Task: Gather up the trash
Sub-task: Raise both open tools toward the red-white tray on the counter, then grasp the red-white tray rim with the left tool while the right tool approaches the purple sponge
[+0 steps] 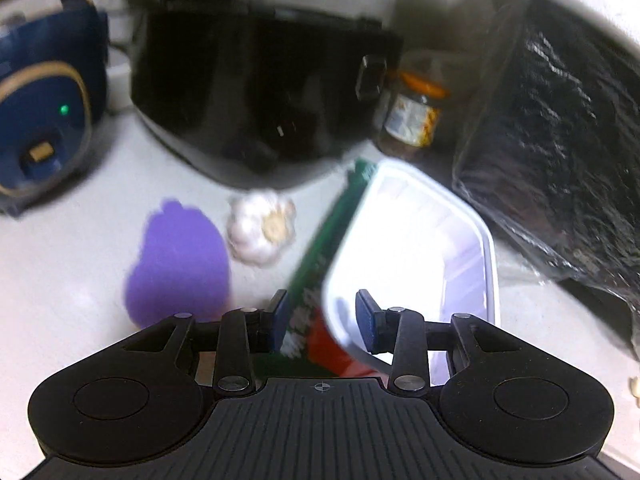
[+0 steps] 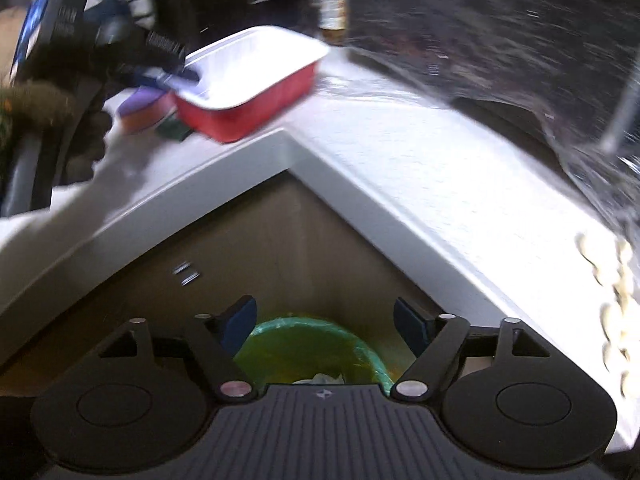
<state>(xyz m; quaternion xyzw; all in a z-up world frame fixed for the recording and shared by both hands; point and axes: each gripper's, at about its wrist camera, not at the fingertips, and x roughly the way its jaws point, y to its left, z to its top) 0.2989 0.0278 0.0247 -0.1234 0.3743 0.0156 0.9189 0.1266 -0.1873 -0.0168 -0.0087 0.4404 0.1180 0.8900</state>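
In the left wrist view, a red-and-white food tray [image 1: 408, 248] at lower centre is gripped by its near wall in the left gripper [image 1: 326, 316]; it appears lifted above the counter [image 1: 80, 264].

In the right wrist view, the right gripper [image 2: 324, 322] stands wide and empty over the green-lined bin [image 2: 308, 348] at the bottom. Carrying the tray, seen upper left, to the bin is judged next.

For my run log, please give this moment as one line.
left gripper: shut on tray, tilted | right gripper: open, empty, above bin | tray not yet binned
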